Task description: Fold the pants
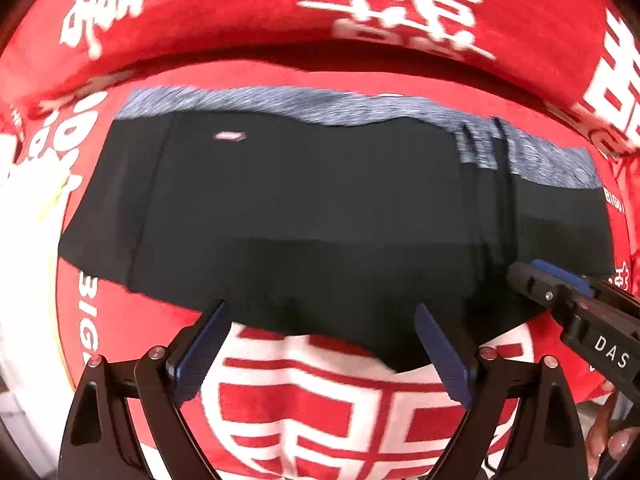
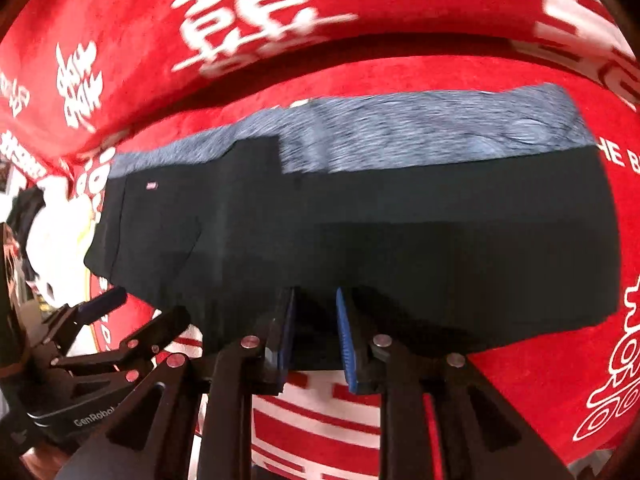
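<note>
Black pants (image 1: 304, 216) with a blue-grey inner waistband (image 1: 280, 102) lie folded flat on a red cloth with white characters; they also show in the right wrist view (image 2: 360, 232). My left gripper (image 1: 320, 344) is open at the pants' near edge, its blue pads wide apart and holding nothing. My right gripper (image 2: 314, 332) has its pads close together, with a narrow gap, at the near edge of the pants; whether cloth is pinched is unclear. It also shows at the right of the left wrist view (image 1: 560, 280).
The red cloth (image 1: 360, 408) covers the seat and a raised back behind (image 2: 360, 8). A white object (image 2: 52, 240) lies at the left edge. The left gripper shows at lower left in the right wrist view (image 2: 100, 308).
</note>
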`<state>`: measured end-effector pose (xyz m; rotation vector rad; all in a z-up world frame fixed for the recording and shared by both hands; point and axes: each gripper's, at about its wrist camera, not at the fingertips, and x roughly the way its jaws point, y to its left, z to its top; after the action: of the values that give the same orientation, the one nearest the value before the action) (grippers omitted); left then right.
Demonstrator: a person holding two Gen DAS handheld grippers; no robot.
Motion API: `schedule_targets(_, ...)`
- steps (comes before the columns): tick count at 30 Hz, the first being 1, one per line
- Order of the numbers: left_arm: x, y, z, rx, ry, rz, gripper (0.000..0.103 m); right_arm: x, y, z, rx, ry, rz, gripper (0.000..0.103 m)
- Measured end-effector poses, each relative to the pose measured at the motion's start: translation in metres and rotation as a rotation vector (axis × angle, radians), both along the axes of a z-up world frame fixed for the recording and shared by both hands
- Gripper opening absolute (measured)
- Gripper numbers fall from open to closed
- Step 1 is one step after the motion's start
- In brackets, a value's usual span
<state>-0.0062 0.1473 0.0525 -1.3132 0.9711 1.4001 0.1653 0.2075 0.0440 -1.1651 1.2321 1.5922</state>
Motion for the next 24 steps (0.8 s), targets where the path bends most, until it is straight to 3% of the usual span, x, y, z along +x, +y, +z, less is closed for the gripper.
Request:
schedule_targets(1, -0.005, -0.002, -0.001, -0.003, -0.002, 0.01, 0.094, -0.005, -0.002, 0.001, 0.008, -0.019, 0.011, 0.043)
schedule_targets(3, -0.014, -0.007, -0.003, -0.009, -0.005, 0.031, 0.094, -0.013, -0.003, 0.002, 0.014, -0.042, 0.022, 0.046)
schedule_targets(12, -0.026, -0.012, -0.009, -0.017, -0.018, 0.064, 0.094, -0.028, -0.012, 0.009, 0.029, -0.135, 0.082, 0.046)
schedule_targets(24, -0.041, -0.012, -0.007, -0.012, -0.012, 0.062, 0.094, -0.054, -0.025, 0.006, -0.012, -0.099, 0.132, 0.046)
